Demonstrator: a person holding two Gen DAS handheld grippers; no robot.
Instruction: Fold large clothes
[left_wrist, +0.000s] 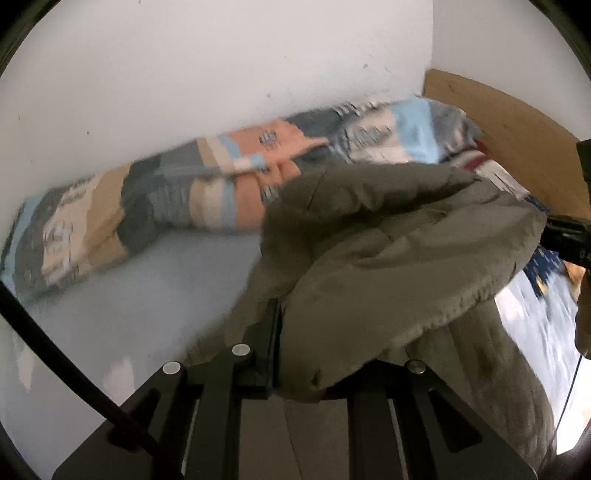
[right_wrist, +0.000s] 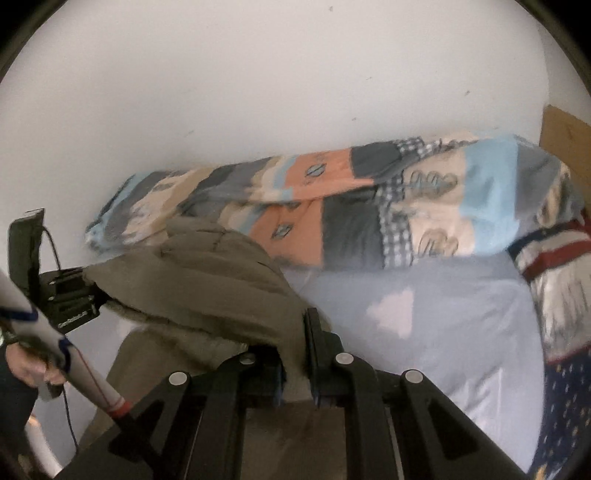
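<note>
You hold an olive-green garment (left_wrist: 388, 236) up over a bed (left_wrist: 177, 280), one gripper at each end of its top edge. The left gripper (left_wrist: 295, 354) is clenched on the cloth — fabric bunches over its jaws and spills toward 5 o'clock. The right gripper (right_wrist: 295, 354) is likewise clamped on a fold of the same garment (right_wrist: 207, 280), which rises toward 10 o'clock.

To do this step well, I judge you should keep both grips firm and the held edge level, then lower the hanging part onto the bare pale sheet so it lands flat. Keep it off the patchwork quilt (left_wrist: 155, 199) rolled along the wall at 11 o'clock.

The left view shows the other gripper only as a dark sliver at 3 o'clock, and a brown headboard (left_wrist: 517, 122) at 2 o'clock. The right view shows more — the left gripper (right_wrist: 74, 295) whole at 9 o'clock, biting the garment's far end, your hand (right_wrist: 33, 369) on its handle, and a striped pillow (right_wrist: 554, 280) at 3 o'clock. Both views are motion-blurred.
</note>
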